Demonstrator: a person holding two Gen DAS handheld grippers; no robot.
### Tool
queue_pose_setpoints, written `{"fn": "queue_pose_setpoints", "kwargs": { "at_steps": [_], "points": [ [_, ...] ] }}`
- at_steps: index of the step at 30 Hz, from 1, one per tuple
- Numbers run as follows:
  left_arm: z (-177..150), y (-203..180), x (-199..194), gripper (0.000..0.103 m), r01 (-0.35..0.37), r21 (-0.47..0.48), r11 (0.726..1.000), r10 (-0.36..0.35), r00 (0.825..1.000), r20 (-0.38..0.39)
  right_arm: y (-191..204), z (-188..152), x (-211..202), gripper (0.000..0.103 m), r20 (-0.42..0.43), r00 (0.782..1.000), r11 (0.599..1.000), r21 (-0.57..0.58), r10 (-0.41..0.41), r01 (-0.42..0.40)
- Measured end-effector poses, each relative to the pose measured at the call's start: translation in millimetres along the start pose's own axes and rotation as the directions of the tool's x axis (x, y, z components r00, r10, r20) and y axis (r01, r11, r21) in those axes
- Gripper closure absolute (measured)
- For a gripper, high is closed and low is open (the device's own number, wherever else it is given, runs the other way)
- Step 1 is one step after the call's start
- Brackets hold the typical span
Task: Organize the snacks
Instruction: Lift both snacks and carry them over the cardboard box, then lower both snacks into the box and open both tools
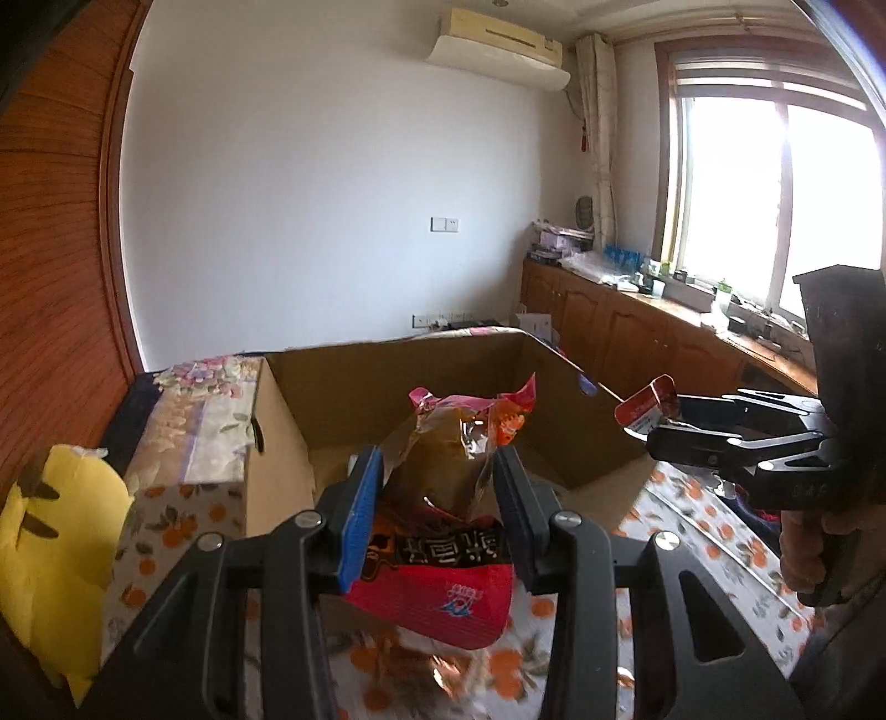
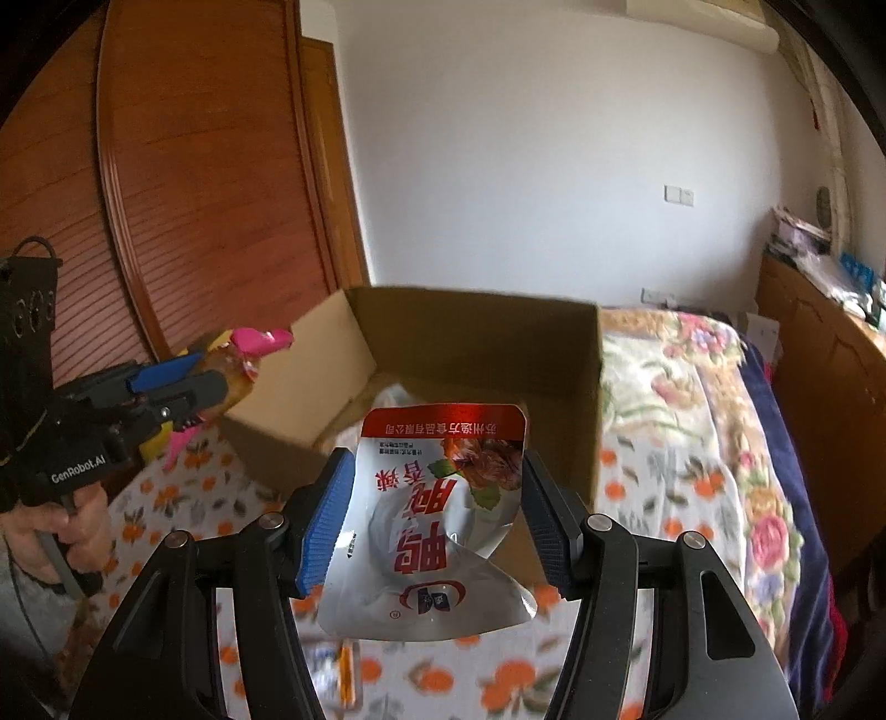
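L gripper (image 1: 437, 498) clamping red packet (image 1: 443, 565), box (image 1: 421, 382) ahead

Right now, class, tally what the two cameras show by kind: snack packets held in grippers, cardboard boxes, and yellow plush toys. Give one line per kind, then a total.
Snack packets held in grippers: 2, a red and brown packet and a white and red pouch
Cardboard boxes: 1
Yellow plush toys: 1
Total: 4

a white wall (image 1: 332, 183) carries an air conditioner (image 1: 501, 47), bright daylight fills the window (image 1: 775, 205) above wooden cabinets (image 1: 626, 327), beside a louvred wooden door (image 2: 210, 183).
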State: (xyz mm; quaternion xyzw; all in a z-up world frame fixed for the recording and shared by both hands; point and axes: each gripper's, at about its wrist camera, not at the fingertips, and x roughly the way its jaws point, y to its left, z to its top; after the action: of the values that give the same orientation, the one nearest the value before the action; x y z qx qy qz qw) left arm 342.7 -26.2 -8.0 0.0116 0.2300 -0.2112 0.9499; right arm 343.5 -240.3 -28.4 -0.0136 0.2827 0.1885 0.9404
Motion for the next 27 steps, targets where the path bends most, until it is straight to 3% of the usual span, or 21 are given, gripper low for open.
{"fn": "queue_pose_setpoints", "kwargs": {
  "at_steps": [10, 27],
  "points": [
    [11, 36, 42, 0.063, -0.016, -0.041, 0.999, 0.016, 1.0, 0.007, -8, 24, 61, 0.042, 0.001, 0.999, 0.999, -0.013, 0.032, -0.032],
    [-7, 34, 77, 0.063, -0.02, -0.029, 0.999, 0.019, 0.999, -0.046, -13, 12, 113, 0.042, -0.061, 0.998, 0.999, -0.018, 0.029, -0.03]
  ]
}}
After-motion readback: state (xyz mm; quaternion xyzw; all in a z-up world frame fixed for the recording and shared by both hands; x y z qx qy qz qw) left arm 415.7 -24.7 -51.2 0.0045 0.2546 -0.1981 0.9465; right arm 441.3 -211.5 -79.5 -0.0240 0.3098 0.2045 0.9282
